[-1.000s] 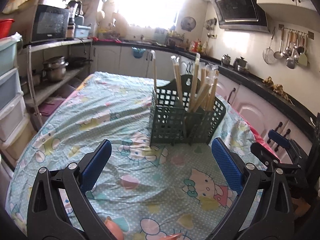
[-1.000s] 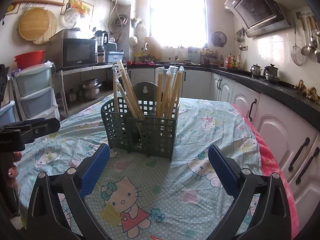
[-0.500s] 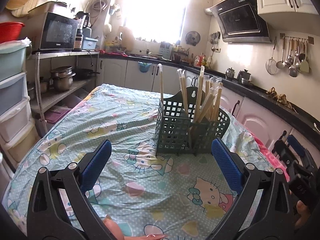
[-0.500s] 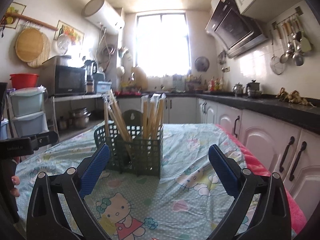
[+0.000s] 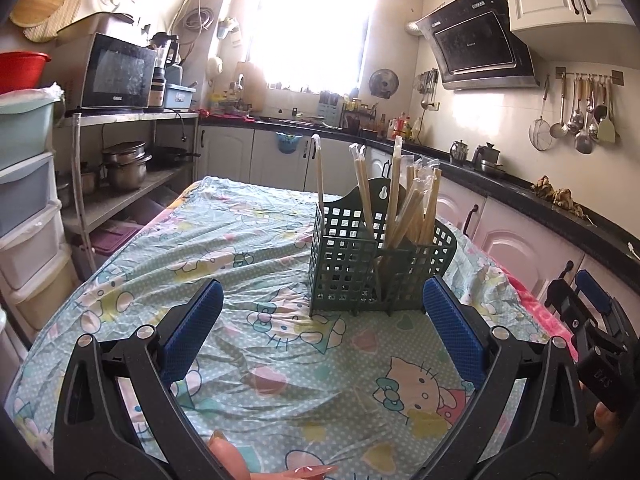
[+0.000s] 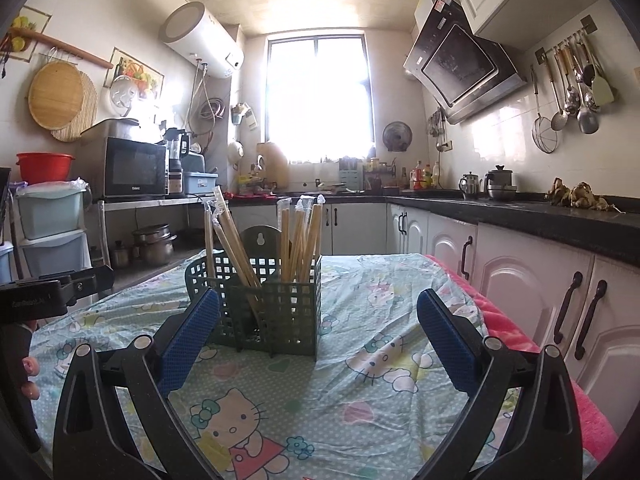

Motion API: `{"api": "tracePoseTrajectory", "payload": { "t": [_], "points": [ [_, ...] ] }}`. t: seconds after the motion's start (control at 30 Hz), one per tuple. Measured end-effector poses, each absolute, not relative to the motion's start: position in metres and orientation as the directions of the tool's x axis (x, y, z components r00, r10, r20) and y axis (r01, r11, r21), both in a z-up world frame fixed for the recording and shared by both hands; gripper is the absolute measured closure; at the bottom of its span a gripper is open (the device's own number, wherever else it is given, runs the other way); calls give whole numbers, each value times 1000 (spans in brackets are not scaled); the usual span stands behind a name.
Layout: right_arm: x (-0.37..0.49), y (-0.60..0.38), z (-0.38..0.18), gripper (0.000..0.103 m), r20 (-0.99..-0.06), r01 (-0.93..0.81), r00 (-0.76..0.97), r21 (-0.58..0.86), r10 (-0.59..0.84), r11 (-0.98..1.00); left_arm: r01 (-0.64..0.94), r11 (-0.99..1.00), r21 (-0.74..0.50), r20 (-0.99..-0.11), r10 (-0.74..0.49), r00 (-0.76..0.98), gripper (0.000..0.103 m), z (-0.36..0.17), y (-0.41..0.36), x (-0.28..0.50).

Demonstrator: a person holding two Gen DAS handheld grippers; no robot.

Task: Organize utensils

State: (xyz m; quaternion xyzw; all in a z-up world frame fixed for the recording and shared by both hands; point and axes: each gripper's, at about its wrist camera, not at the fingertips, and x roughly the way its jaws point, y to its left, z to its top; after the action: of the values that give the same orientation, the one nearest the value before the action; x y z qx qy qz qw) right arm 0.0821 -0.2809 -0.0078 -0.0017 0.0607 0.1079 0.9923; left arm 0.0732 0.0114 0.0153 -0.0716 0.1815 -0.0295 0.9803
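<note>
A wrinkled cartoon-print cloth (image 5: pixel 256 248) covers the table; on it, right of centre, stands a dark green plastic grid caddy (image 5: pixel 376 276) with wrapped wooden chopsticks (image 5: pixel 404 204) upright, long axes near vertical (some leaning). Left gripper (image 5: pixel 320 336) and right gripper (image 6: pixel 318 332) both gape wide, holding nothing

A bright window (image 6: pixel 318 96) floods the kitchen's far wall with glare. A black countertop (image 6: pixel 560 216) over white cabinets (image 6: pixel 520 280) runs along the right under a slanted range hood (image 6: pixel 460 64). On the left, a microwave (image 6: pixel 134 168) sits on a metal shelf (image 5: pixel 132 118) beside stacked plastic drawers (image 5: pixel 24 200).
</note>
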Motion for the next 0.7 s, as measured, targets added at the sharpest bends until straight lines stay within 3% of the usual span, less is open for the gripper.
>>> {"api": "tracePoseTrajectory", "payload": {
  "t": [0.7],
  "points": [
    [80,-278,-9,7,-123,-218,968,11,218,976,27,988,-151,-347,-79,934,11,16,13,71]
  ]
}}
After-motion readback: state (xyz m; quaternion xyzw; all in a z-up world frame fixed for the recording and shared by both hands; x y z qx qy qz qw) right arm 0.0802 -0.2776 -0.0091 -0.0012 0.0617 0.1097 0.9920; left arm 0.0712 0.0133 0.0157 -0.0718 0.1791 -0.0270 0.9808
